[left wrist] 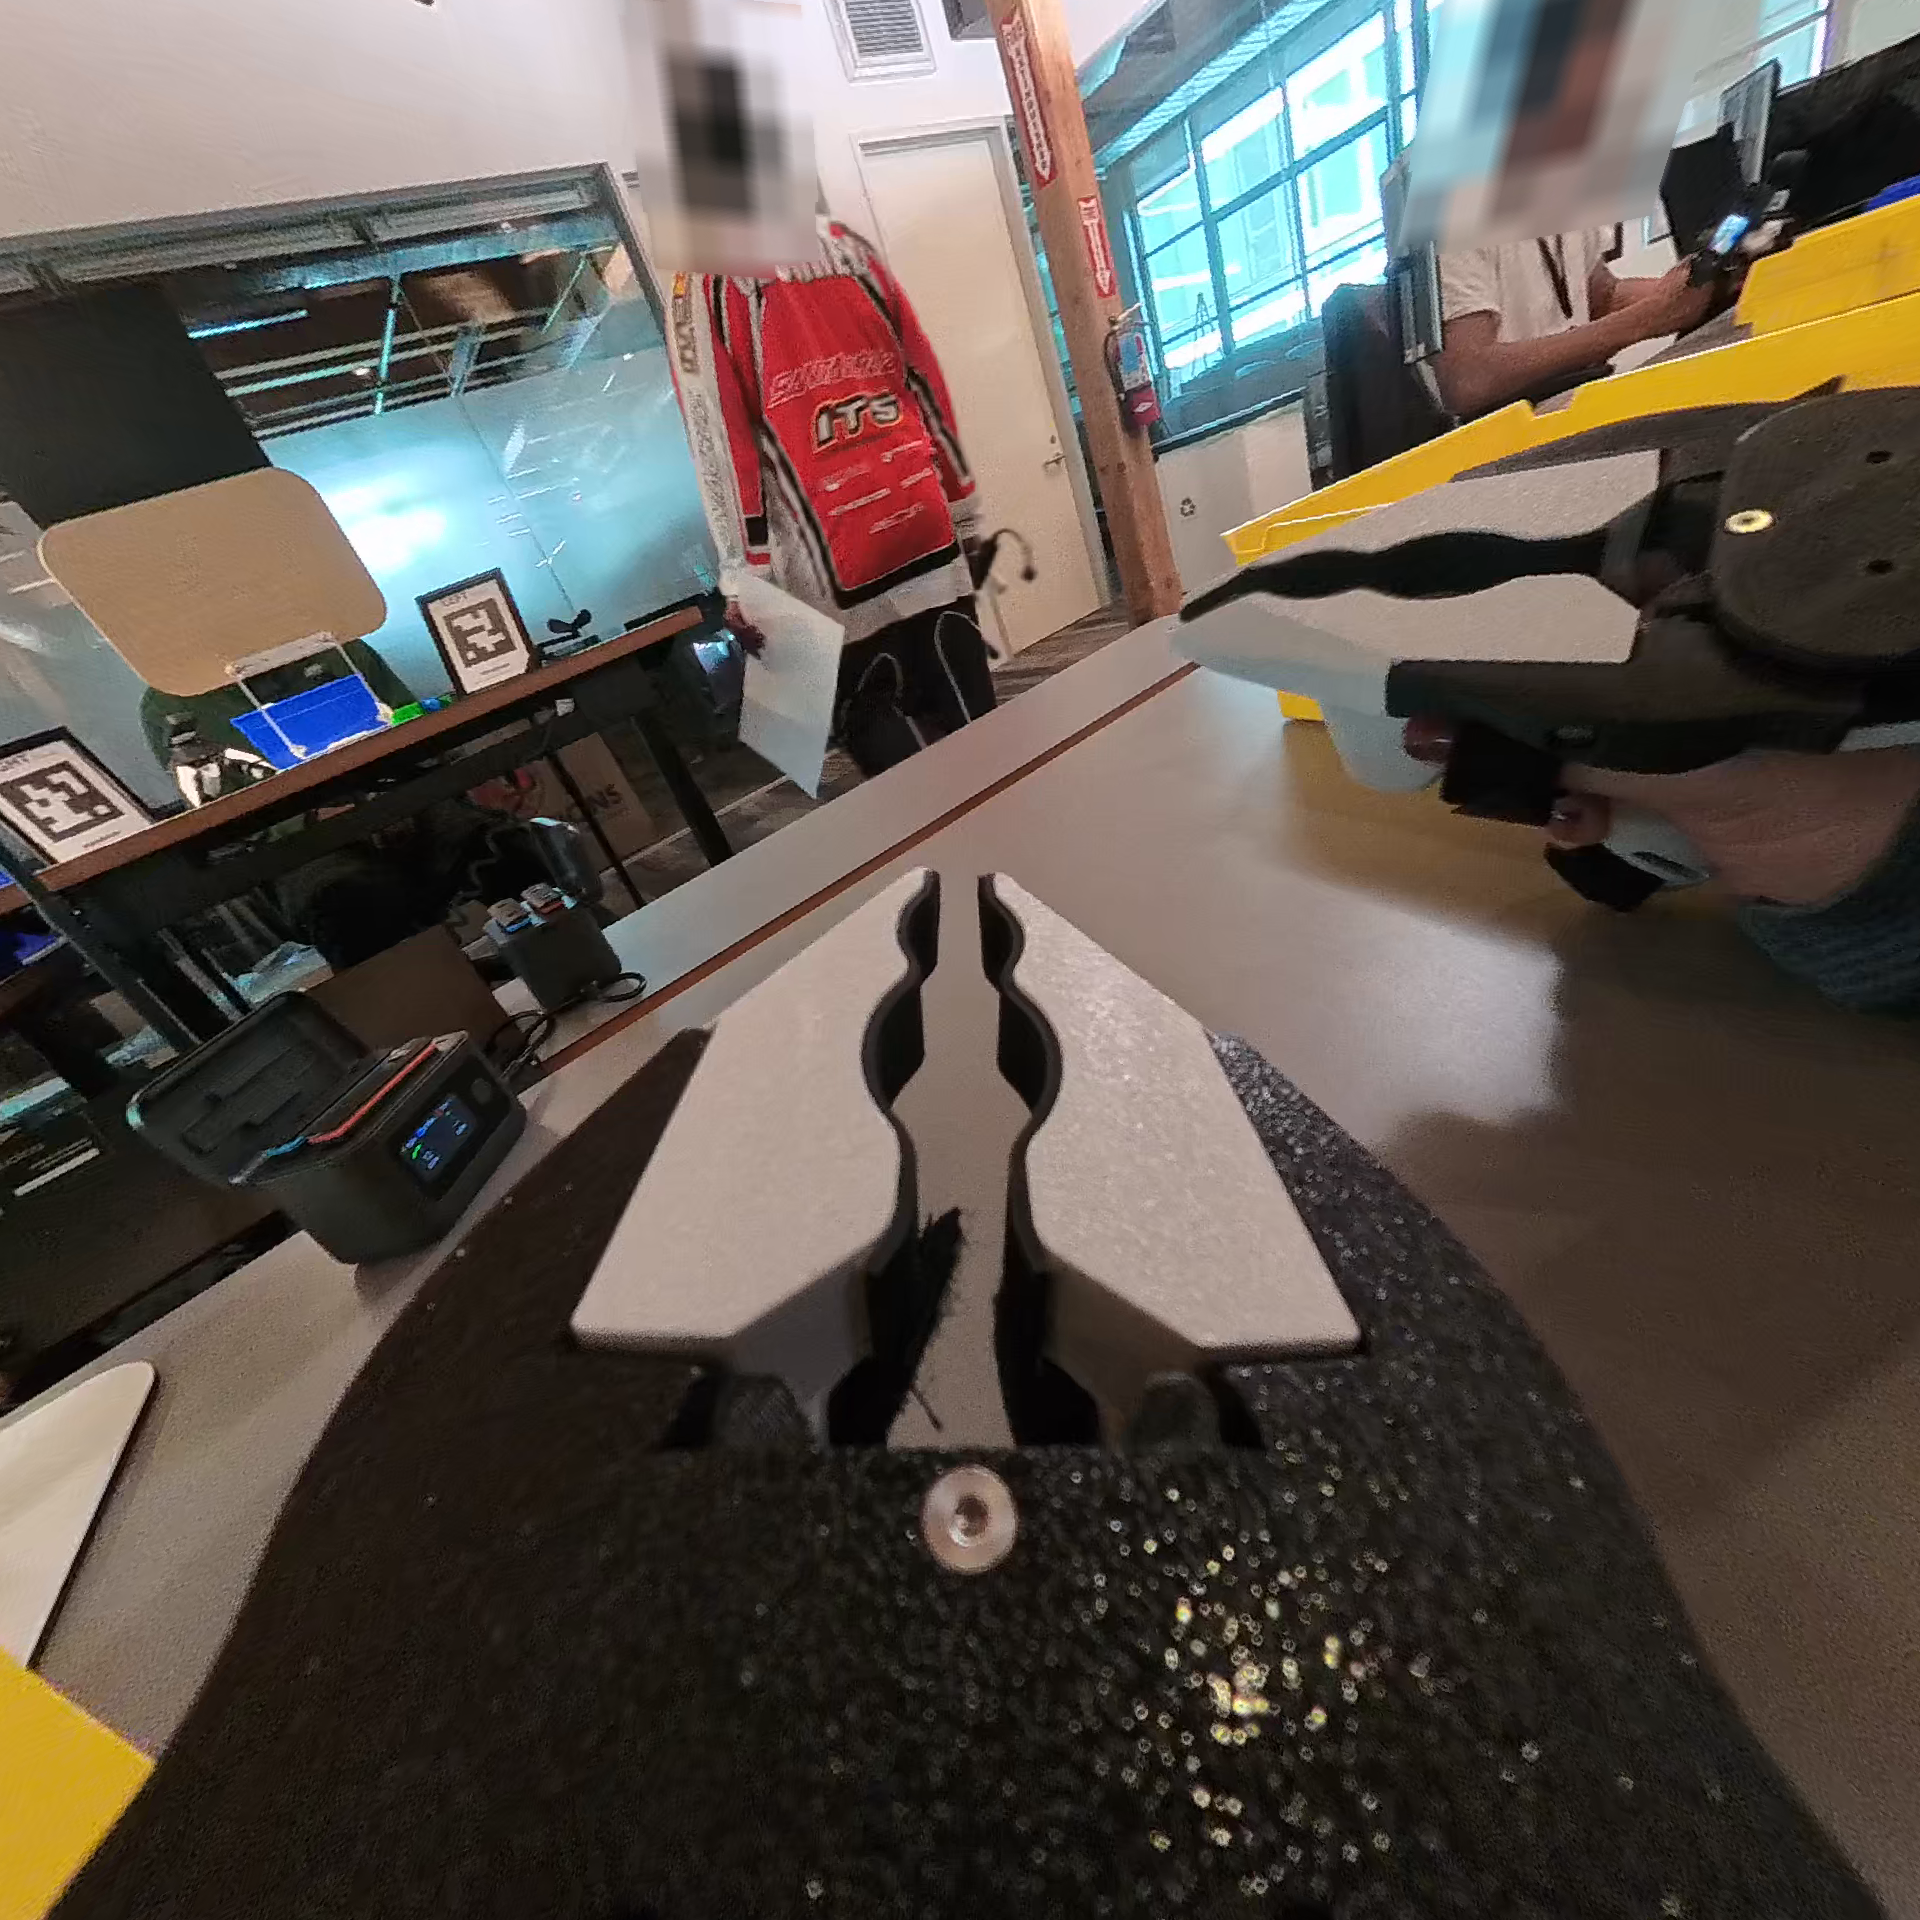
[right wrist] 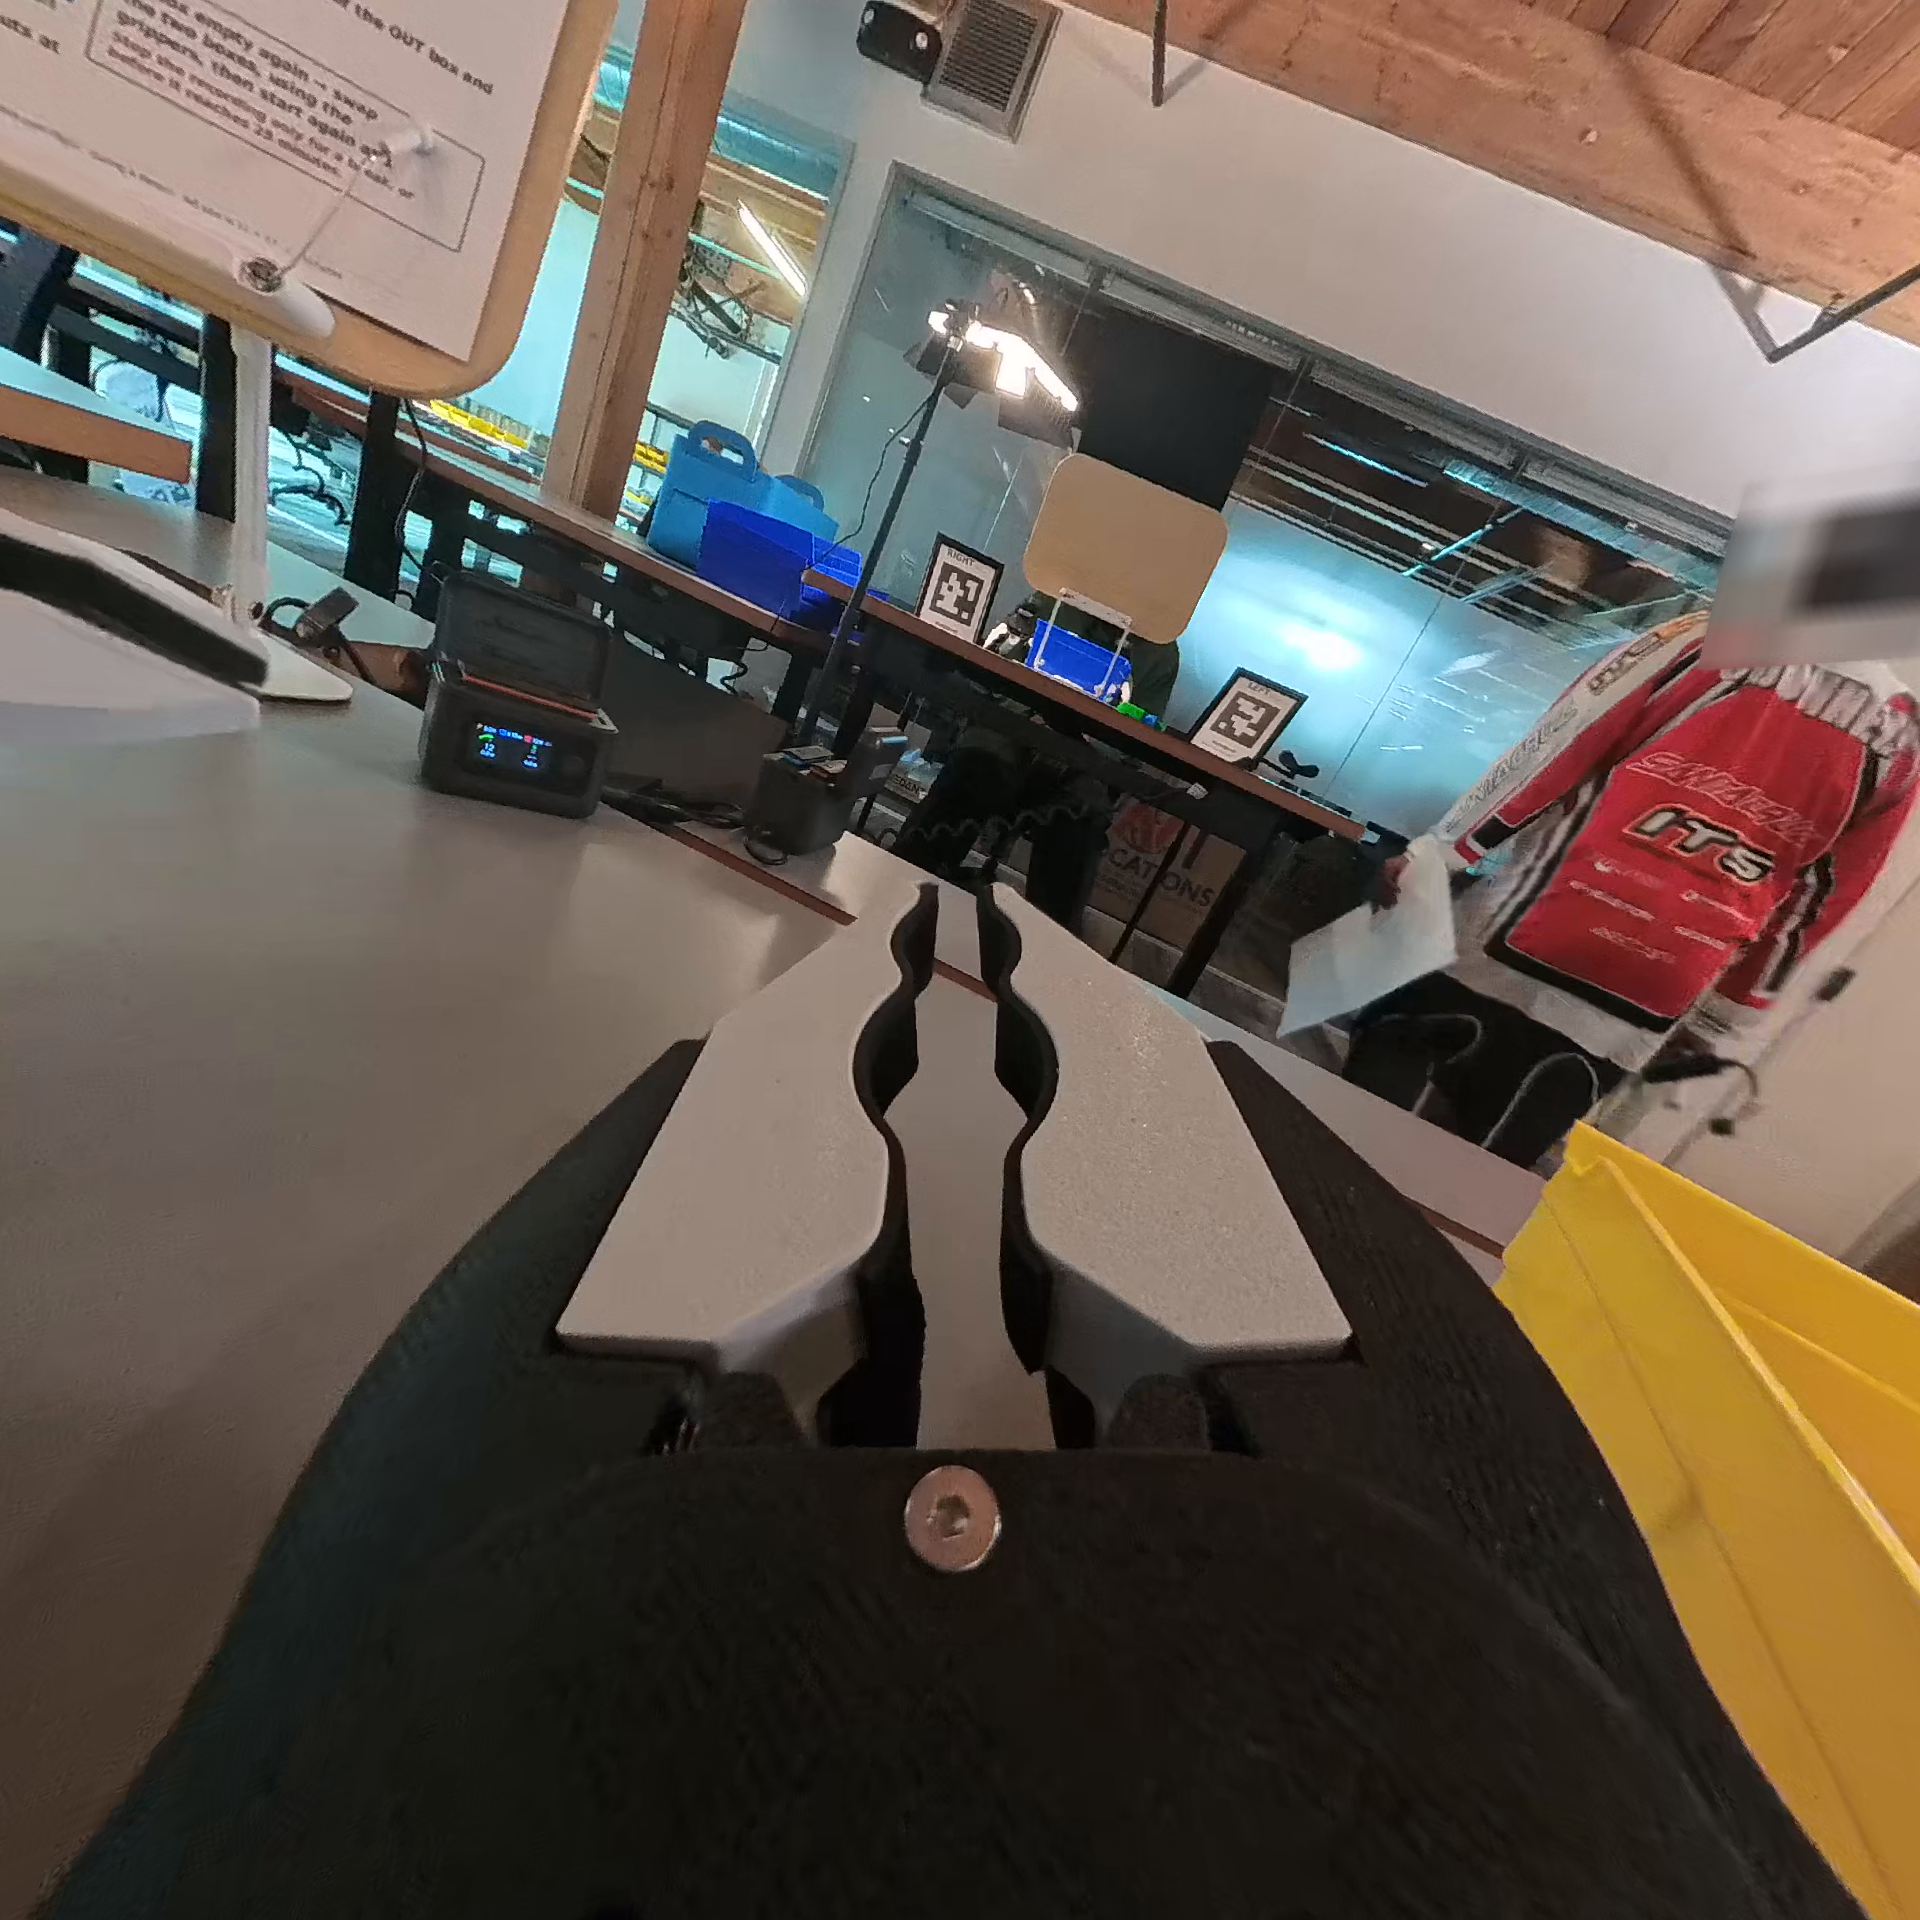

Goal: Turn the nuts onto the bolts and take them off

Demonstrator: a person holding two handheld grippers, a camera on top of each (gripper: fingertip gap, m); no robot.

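Note:
No nuts or bolts show in either view. My left gripper (left wrist: 959, 883) is low over the grey table (left wrist: 1351, 987), its grey fingers almost together and nothing between them. My right gripper (right wrist: 958, 894) is the same, jaws nearly closed and empty, pointing across the table's far edge. It also shows in the left wrist view (left wrist: 1195, 613) at the right, held by a hand (left wrist: 1745, 821), fingers together, in front of a yellow bin (left wrist: 1558, 416).
A yellow bin (right wrist: 1714, 1403) stands right of the right gripper; another yellow corner (left wrist: 42, 1787) is at lower left. A dark power station (left wrist: 343, 1132) and a sign board on a white stand (right wrist: 260, 156) are at the left. A person in a red jersey (left wrist: 842, 436) stands beyond the table. Tip to tip, the grippers are about 12 cm apart.

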